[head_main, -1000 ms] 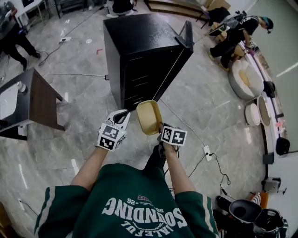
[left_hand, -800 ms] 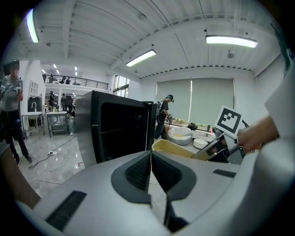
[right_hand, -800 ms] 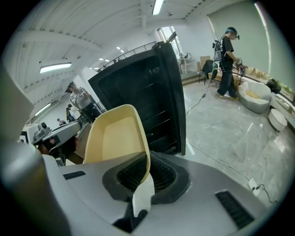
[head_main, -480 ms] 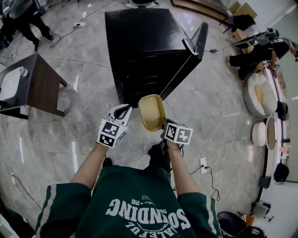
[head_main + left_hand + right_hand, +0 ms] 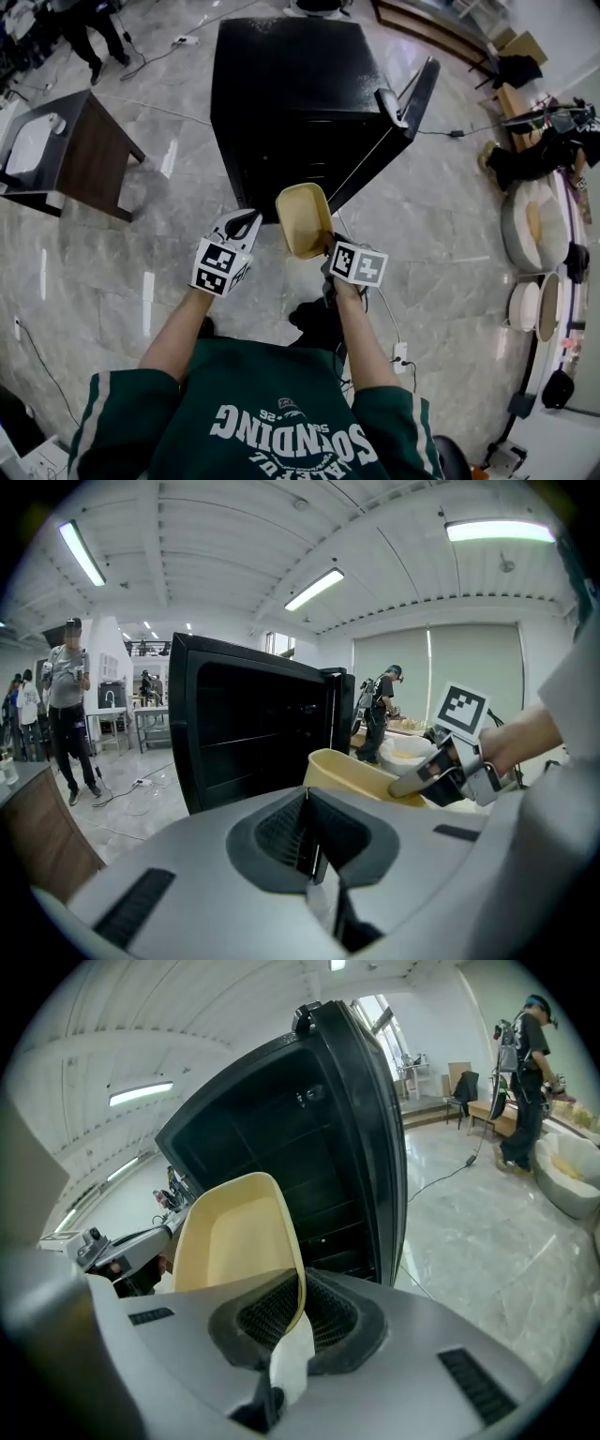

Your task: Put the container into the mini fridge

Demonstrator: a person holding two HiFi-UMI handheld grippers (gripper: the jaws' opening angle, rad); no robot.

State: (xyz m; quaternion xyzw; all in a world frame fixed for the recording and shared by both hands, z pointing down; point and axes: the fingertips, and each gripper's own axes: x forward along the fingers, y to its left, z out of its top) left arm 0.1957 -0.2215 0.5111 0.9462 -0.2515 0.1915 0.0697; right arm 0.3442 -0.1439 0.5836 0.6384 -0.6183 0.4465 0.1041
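The black mini fridge (image 5: 300,103) stands on the floor ahead with its door (image 5: 417,98) swung open to the right. My right gripper (image 5: 328,251) is shut on the near rim of an empty beige container (image 5: 303,218), held tilted just in front of the fridge opening. In the right gripper view the container (image 5: 234,1237) rises from the right gripper (image 5: 298,1321), with the dark fridge interior (image 5: 281,1147) behind it. My left gripper (image 5: 246,225) hovers left of the container, shut and holding nothing. From the left gripper (image 5: 309,841), the container (image 5: 361,775) shows at the right.
A brown side table (image 5: 98,159) stands left of the fridge. Cables and a power strip (image 5: 401,354) lie on the marble floor at the right. Round cushions (image 5: 530,220) sit at the far right. People stand at the back left (image 5: 67,705) and right (image 5: 525,1072).
The person has stepped closer to the fridge, which now fills more of the view. The container stays gripped in the right gripper; both grippers keep their pose.
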